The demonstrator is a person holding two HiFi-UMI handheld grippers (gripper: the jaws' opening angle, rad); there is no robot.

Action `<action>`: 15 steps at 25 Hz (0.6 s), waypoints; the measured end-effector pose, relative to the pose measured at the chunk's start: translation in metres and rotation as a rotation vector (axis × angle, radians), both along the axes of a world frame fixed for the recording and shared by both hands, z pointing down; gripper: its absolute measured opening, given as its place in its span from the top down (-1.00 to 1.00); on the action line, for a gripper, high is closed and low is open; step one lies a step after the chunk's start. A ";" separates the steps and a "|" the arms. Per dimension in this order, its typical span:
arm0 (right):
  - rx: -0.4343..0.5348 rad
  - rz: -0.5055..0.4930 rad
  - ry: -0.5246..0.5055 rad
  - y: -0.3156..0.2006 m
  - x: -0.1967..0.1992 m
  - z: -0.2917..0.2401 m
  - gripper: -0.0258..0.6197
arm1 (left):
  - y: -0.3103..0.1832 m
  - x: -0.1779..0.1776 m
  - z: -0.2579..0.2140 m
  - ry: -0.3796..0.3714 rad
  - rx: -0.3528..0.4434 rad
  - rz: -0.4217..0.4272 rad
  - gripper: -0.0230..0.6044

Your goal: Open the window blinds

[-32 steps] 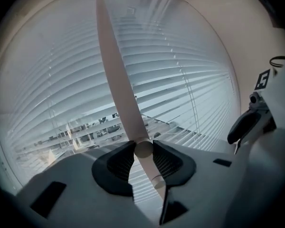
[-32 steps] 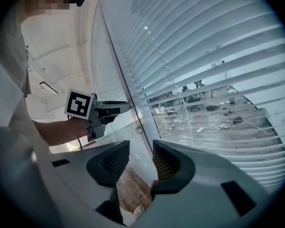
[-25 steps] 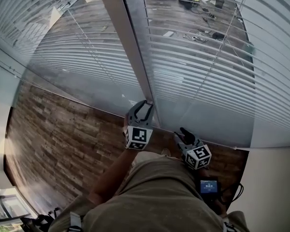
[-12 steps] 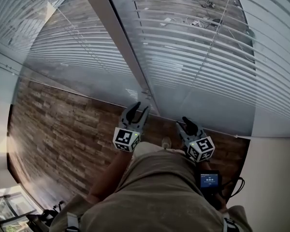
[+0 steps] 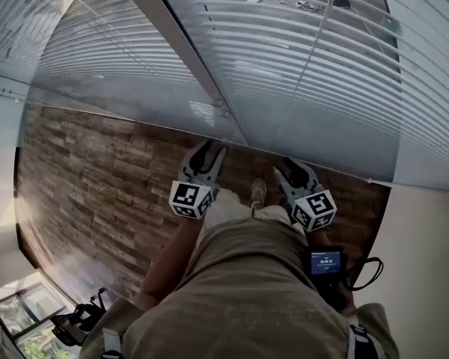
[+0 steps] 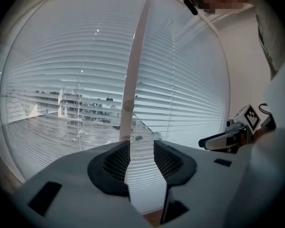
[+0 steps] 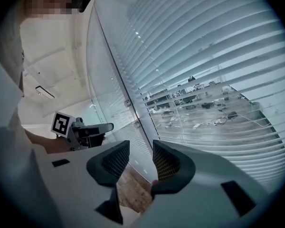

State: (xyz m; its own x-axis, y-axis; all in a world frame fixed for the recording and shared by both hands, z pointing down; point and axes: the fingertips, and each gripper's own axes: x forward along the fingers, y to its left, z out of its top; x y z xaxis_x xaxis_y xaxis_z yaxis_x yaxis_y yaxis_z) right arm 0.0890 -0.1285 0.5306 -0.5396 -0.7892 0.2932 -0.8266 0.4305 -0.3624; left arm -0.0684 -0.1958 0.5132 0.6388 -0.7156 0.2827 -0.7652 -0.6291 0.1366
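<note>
Two white slatted blinds (image 5: 307, 66) hang over the glass with their slats tilted, one on each side of a grey mullion (image 5: 183, 51). My left gripper (image 5: 211, 152) points at the foot of the mullion, a little short of it. Its jaws have just been opening and nothing is between them. In the left gripper view the left gripper (image 6: 141, 148) frames the mullion (image 6: 135, 70) and the blinds (image 6: 190, 80). My right gripper (image 5: 295, 167) is open and empty, facing the right-hand blind. In the right gripper view the right gripper (image 7: 140, 151) looks along the blind (image 7: 204, 56).
A wood-plank floor (image 5: 82, 185) runs up to the window. A white wall (image 5: 426, 260) stands at the right. Thin lift cords (image 5: 318, 43) run down through the slats. A small device with a lit screen (image 5: 328, 260) hangs at the person's waist.
The left gripper has shifted left, away from the foot of the mullion, and rolled. The right gripper has risen slightly. The head view has tipped further down.
</note>
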 end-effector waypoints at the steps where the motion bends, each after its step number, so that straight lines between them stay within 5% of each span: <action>1: -0.002 -0.004 0.005 0.004 -0.001 -0.004 0.43 | 0.003 0.000 -0.004 0.004 0.000 0.000 0.45; 9: 0.034 -0.015 0.049 0.005 -0.008 -0.037 0.43 | 0.019 0.012 -0.016 0.034 -0.013 0.054 0.40; 15: 0.061 -0.007 0.058 0.008 -0.017 0.005 0.43 | 0.029 0.006 0.037 0.020 -0.033 0.081 0.38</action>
State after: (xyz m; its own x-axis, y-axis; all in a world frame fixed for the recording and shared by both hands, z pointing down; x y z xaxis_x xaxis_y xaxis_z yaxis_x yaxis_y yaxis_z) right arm 0.0715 -0.1204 0.5360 -0.5289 -0.8026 0.2758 -0.8422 0.4563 -0.2871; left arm -0.0620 -0.1670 0.5501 0.7001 -0.6518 0.2915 -0.7087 -0.6840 0.1729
